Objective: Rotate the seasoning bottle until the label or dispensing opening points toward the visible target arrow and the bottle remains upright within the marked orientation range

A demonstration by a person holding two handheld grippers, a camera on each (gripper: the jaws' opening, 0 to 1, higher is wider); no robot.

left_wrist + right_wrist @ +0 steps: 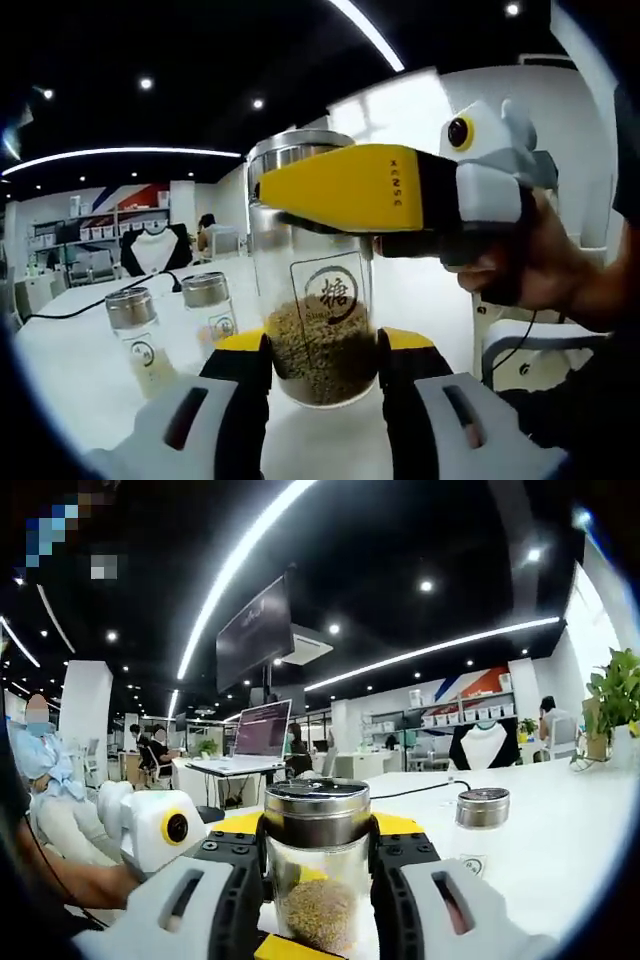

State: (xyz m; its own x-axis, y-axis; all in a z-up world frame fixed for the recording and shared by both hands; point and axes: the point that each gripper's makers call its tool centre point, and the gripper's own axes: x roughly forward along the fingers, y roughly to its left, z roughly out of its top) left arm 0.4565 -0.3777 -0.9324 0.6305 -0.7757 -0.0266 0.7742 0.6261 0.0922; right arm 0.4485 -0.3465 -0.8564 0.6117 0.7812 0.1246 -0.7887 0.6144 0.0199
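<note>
Both claws, left [322, 352] and right [318, 865], clamp the upright seasoning bottle [318, 300].

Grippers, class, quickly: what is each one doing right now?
Left claw: closed on the lower body of the seasoning bottle.
Right claw: closed on the same bottle, just below its metal lid.

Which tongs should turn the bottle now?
Probably right: the right tongs flank the seasoning bottle just under its metal lid, so they can twist it while the left tongs steady its lower body.
</note>
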